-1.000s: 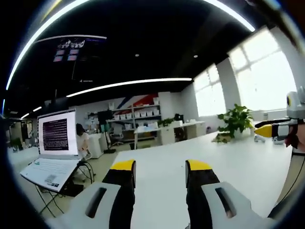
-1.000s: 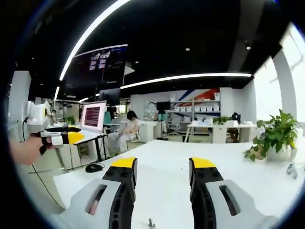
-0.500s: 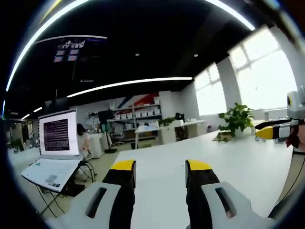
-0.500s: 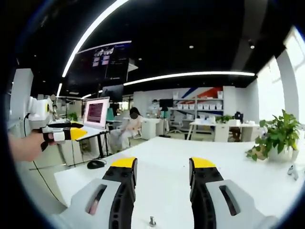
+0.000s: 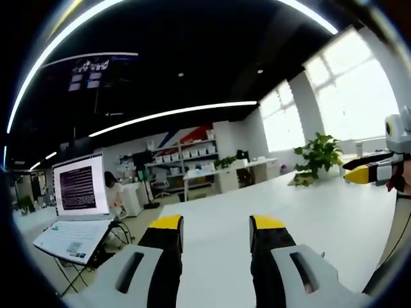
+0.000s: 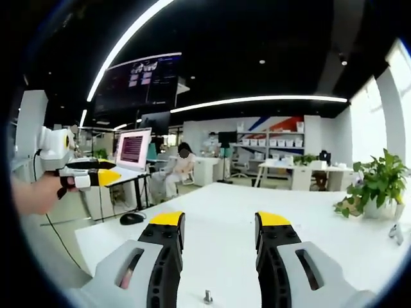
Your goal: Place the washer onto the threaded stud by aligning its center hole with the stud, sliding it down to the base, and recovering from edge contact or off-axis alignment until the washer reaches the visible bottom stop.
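A small metal threaded stud [image 6: 207, 296] stands upright on the white table [image 6: 218, 199], low between the two jaws of my right gripper [image 6: 219, 221]. That gripper is open with nothing between its yellow-tipped fingers [image 6: 166, 219] and hovers above the table. My left gripper [image 5: 216, 224] is also open and empty over the white table [image 5: 308, 212]. In the right gripper view, a hand holds the left gripper [image 6: 87, 177] in the air off the table's left edge. In the left gripper view, the right gripper [image 5: 369, 172] comes in at the far right.
An open laptop [image 5: 76, 215] sits on a stand to the left of the table. A dark mouse [image 6: 131, 218] lies near the table's left corner. A potted plant [image 6: 374, 189] stands at the far right. A person [image 6: 183, 165] sits at desks beyond.
Both views have shifted slightly with the hands. The stud stays low between the right jaws, and both grippers remain open and empty.
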`<action>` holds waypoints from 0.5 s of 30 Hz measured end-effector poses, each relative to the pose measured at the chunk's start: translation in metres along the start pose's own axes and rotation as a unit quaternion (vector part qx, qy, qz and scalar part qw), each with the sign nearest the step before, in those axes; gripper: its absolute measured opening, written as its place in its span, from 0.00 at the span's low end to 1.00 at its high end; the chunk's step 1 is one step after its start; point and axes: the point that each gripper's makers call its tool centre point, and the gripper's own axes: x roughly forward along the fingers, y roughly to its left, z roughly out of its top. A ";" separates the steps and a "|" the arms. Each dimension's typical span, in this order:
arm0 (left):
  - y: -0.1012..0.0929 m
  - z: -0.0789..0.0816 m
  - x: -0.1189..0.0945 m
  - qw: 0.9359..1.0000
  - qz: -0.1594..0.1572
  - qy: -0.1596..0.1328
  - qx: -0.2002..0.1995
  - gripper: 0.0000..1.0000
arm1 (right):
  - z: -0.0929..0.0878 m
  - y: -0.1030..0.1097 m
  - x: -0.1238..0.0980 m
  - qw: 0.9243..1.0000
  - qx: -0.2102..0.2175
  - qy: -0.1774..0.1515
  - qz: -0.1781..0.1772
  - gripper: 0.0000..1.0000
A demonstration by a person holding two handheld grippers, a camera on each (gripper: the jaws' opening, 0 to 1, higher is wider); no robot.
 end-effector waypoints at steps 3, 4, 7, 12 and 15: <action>0.002 -0.002 0.000 1.000 0.001 0.005 -0.008 0.39 | -0.002 0.001 0.002 1.000 0.002 0.002 0.002 0.46; 0.003 -0.002 0.000 1.000 0.002 0.004 -0.008 0.39 | -0.002 0.001 0.002 1.000 0.002 0.003 0.003 0.46; 0.006 0.003 -0.002 1.000 0.008 -0.002 -0.013 0.39 | -0.004 0.002 0.003 1.000 -0.003 0.007 0.005 0.46; 0.007 0.003 -0.006 1.000 0.012 -0.002 -0.010 0.39 | -0.001 0.004 0.003 1.000 -0.003 0.001 0.007 0.46; 0.005 0.004 -0.005 1.000 0.009 0.000 -0.005 0.39 | -0.004 0.009 0.008 1.000 -0.015 0.008 0.016 0.46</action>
